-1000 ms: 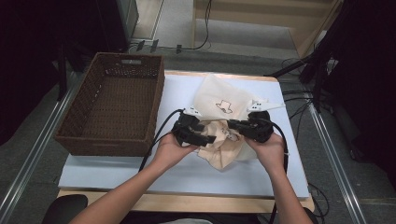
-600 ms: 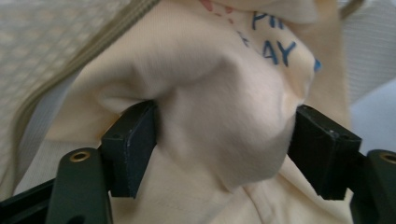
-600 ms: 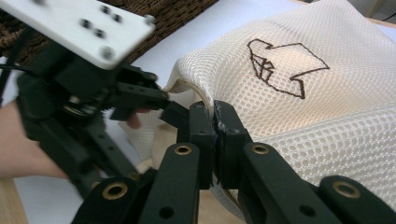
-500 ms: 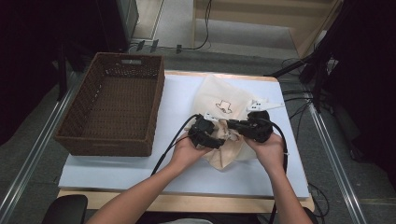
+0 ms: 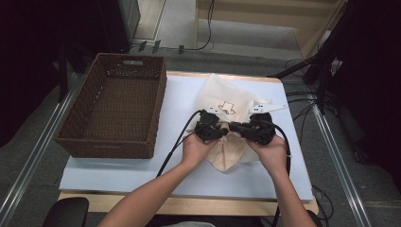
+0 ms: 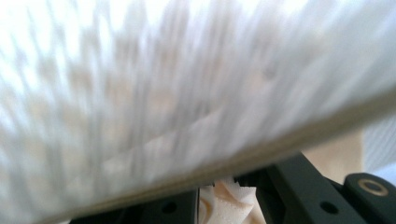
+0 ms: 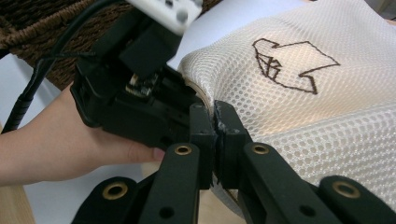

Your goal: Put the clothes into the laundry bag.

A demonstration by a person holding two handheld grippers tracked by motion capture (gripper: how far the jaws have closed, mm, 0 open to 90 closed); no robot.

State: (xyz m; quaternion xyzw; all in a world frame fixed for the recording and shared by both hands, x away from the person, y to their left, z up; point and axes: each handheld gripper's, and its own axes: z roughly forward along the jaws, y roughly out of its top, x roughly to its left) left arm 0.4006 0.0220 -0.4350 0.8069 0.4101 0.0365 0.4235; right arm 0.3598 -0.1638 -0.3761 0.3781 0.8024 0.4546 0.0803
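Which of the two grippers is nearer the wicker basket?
The left gripper, shut on the mesh bag, is nearer the wicker basket; the right gripper grips the bag on the side away from it.

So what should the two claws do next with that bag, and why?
Probably pull gently apart to open the mesh bag's mouth. The right claw is already pinched shut on the bag's edge, and the left claw has just been closing on bunched fabric right beside it, so both seem to grip the same rim.
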